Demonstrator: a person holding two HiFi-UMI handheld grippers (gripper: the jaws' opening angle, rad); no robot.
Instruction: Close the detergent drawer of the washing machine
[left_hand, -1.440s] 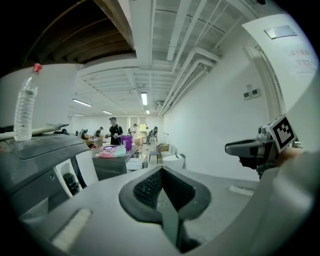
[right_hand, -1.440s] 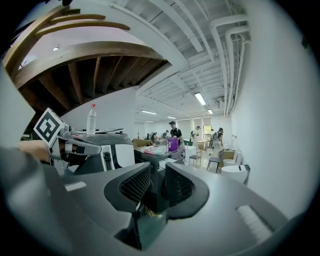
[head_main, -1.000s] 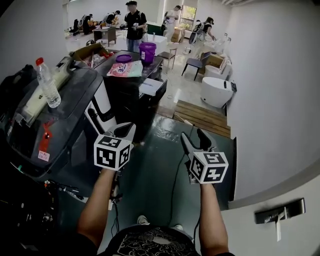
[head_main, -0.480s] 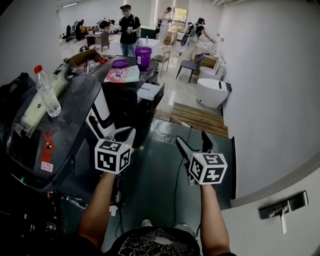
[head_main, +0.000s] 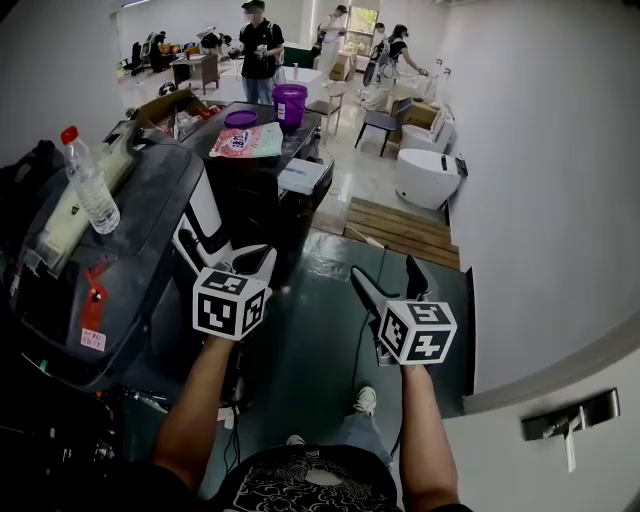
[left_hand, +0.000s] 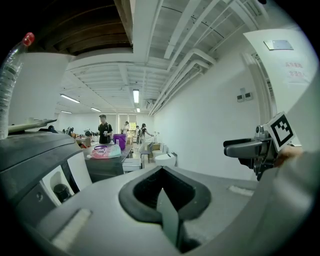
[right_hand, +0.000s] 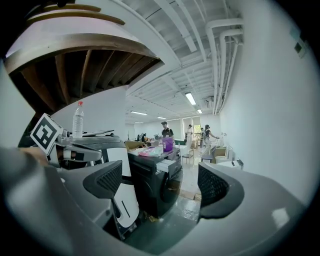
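Observation:
A dark grey washing machine (head_main: 130, 230) stands at my left. Its white detergent drawer (head_main: 203, 218) sticks out of the front, open. The left gripper (head_main: 255, 258) is shut with nothing in it, its tip just right of the drawer's front, and I cannot tell whether they touch. The left gripper view has the open drawer (left_hand: 64, 176) at lower left, past the shut left gripper (left_hand: 162, 192). The right gripper (head_main: 385, 270) hangs open over the floor, apart from the machine. Beyond the open right gripper (right_hand: 160, 182), the right gripper view shows the drawer's white front (right_hand: 122, 197).
A plastic bottle (head_main: 88, 180) stands on the near machine's lid. Behind is a black washing machine (head_main: 262, 195) with its own white drawer (head_main: 305, 177) out and a purple bucket (head_main: 290, 103) on top. A wooden pallet (head_main: 400, 232), a white tub (head_main: 425, 178) and people lie farther back.
The head view has swung slightly and a foot has stepped forward. Both grippers hold nearly the same spots, the left one still by the drawer.

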